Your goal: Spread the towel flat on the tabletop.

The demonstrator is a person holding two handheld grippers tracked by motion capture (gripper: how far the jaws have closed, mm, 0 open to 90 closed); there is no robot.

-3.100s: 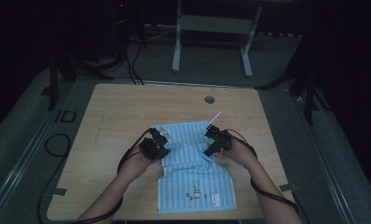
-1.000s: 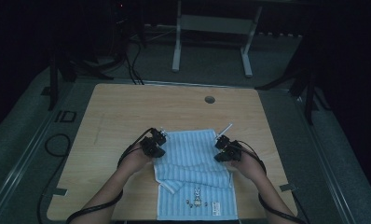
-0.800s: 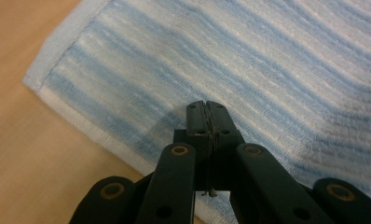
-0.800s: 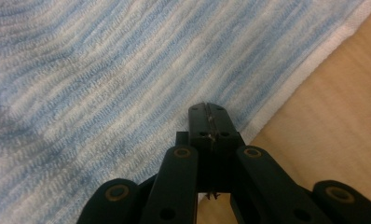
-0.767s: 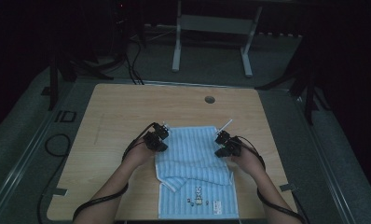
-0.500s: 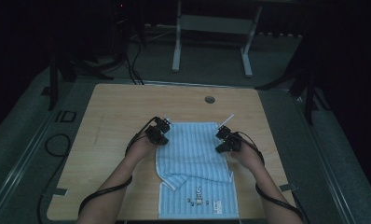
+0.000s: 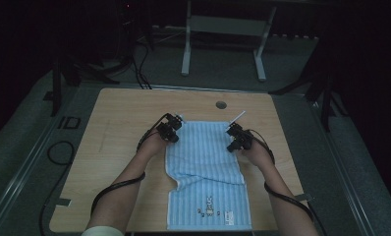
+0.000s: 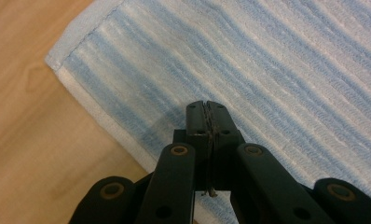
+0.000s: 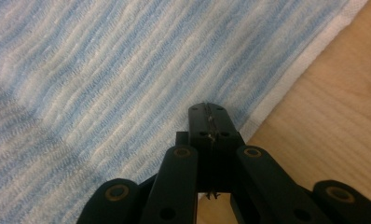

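Seen from above, a wooden table (image 7: 134, 147) occupies the centre of the frame, with a round hole (image 7: 221, 104) near its far edge, above centre. A blue-and-white striped towel (image 7: 206, 162) is laid on it, running from mid-frame down to the table's lower edge. The towel's upper part is folded back over the lower part, so that a doubled layer with an uneven fold edge is formed slightly below centre; small printed motifs (image 7: 208, 209) are borne by the single layer near the bottom of the frame.

The left gripper (image 7: 169, 129) is held at the towel's upper left corner, and the right gripper (image 7: 236, 137) at its upper right edge, both just below mid-height of the frame. A forearm is seen entering from the bottom of the frame behind each.

In the left gripper view, the jaws are pressed together at centre frame over the towel's (image 8: 267, 70) striped surface, close to its white hem (image 8: 104, 121), with bare table (image 8: 30, 140) at the left. In the right gripper view, the jaws are likewise pressed together beside the towel's (image 9: 104, 79) pale border, with wood at the right. A thin layer of cloth appears to be pinched between each pair of jaws, though this cannot be confirmed from the dark close-ups.
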